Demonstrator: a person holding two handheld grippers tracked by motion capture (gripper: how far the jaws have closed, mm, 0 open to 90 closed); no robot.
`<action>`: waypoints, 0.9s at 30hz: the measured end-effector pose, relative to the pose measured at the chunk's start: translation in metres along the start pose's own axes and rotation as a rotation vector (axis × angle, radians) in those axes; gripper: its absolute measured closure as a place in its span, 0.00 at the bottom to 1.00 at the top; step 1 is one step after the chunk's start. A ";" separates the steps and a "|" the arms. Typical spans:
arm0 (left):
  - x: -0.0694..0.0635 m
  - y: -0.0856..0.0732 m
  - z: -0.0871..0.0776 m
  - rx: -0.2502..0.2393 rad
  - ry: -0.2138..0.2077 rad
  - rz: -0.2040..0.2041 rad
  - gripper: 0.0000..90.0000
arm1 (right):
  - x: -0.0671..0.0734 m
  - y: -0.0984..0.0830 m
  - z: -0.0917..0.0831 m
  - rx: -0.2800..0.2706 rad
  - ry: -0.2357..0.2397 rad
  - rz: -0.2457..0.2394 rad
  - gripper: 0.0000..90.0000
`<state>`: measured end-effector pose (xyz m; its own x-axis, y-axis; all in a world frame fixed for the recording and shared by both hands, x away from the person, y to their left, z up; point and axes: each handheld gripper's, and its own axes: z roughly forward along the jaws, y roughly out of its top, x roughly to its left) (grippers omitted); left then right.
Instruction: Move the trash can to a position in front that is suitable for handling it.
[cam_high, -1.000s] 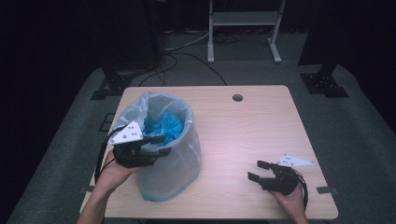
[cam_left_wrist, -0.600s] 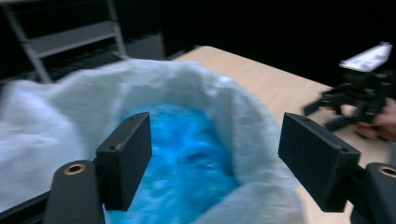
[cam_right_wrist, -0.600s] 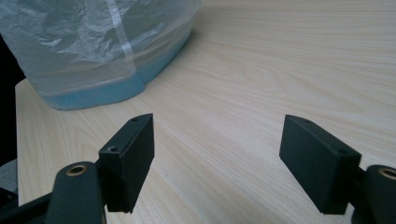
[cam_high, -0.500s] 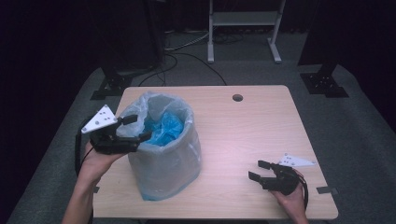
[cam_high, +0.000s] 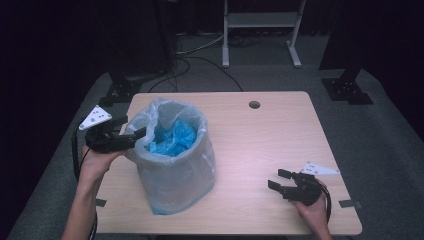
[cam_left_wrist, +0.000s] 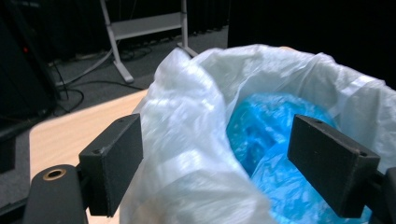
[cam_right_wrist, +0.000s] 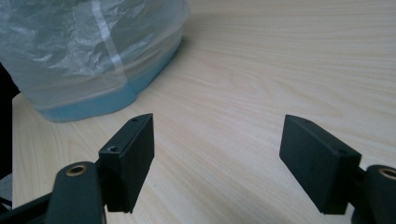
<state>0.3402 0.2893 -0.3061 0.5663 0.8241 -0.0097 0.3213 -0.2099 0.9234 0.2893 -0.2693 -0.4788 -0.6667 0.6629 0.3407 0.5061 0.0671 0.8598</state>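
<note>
Between the spread left tool (cam_left_wrist: 215, 172), clear liner rim (cam_left_wrist: 187, 140); blue bags (cam_high: 172, 140) inside from above.

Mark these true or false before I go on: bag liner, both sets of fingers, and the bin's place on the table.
1. The left gripper has its fingers spread, with the white liner's rim between them. True; they have just been opening.
2. The right gripper grips the bin. False: it is open over bare table, apart from the bin.
3. Blue plastic lies inside the liner. True.
4. The bin stands on the table's right half. False: it stands on the left half.
</note>
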 end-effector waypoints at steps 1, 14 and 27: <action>0.003 -0.002 0.001 0.007 0.007 -0.008 0.19 | -0.003 0.004 0.001 -0.009 0.008 0.014 0.28; 0.015 -0.008 0.002 0.027 -0.007 -0.007 0.55 | 0.012 0.064 0.019 -0.042 0.076 -0.046 0.28; 0.021 -0.012 -0.014 -0.032 -0.007 0.015 0.98 | 0.048 0.147 0.063 -0.038 0.167 -0.144 0.28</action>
<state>0.3378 0.3163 -0.3118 0.5761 0.8174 0.0016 0.2880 -0.2049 0.9355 0.3664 -0.1804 -0.3602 -0.8136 0.5152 0.2693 0.3803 0.1214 0.9169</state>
